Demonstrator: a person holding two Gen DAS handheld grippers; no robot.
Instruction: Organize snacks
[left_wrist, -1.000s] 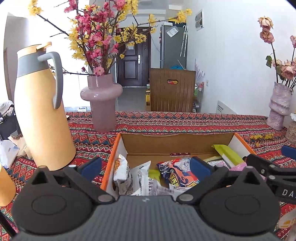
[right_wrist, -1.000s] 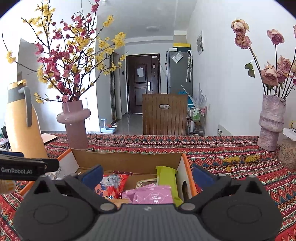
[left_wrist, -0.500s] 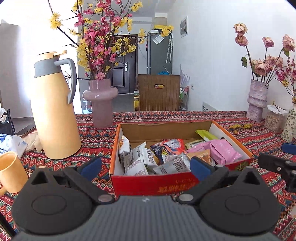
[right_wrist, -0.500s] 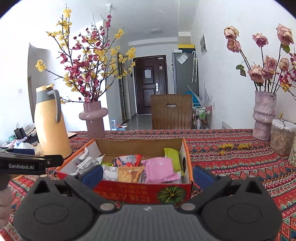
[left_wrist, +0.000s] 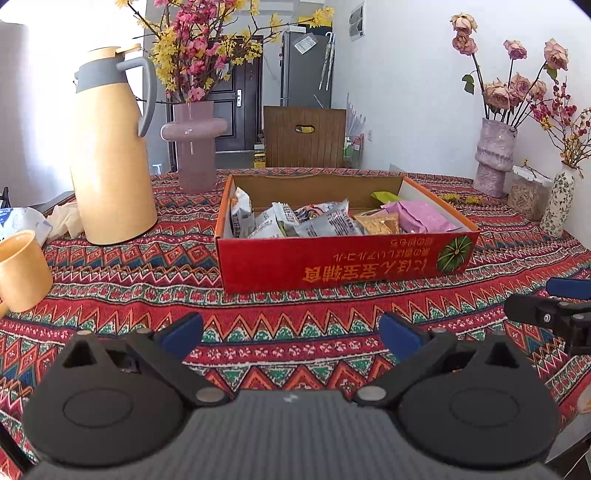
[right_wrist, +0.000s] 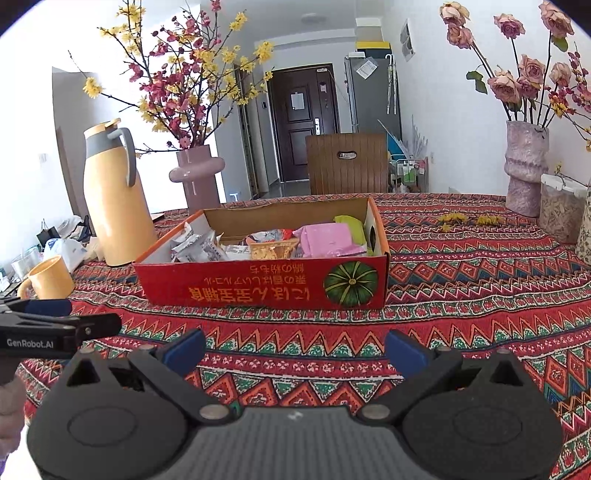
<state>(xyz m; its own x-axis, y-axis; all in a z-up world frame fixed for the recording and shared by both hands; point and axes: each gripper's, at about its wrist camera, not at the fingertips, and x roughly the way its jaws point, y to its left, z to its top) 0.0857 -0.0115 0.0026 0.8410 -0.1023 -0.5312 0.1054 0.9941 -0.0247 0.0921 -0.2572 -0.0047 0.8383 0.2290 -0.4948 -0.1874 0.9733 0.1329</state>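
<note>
Backing off from the snack box (left_wrist: 343, 254) — both tongs, left (left_wrist: 291, 334) and right (right_wrist: 295, 350), were over its packets a second ago, now spread empty near its front wall. Snacks (left_wrist: 325, 221) sit inside; sorting looks finished. Bare table (right_wrist: 461, 295) right of box — thermos (left_wrist: 110, 155) crowds left.
</note>
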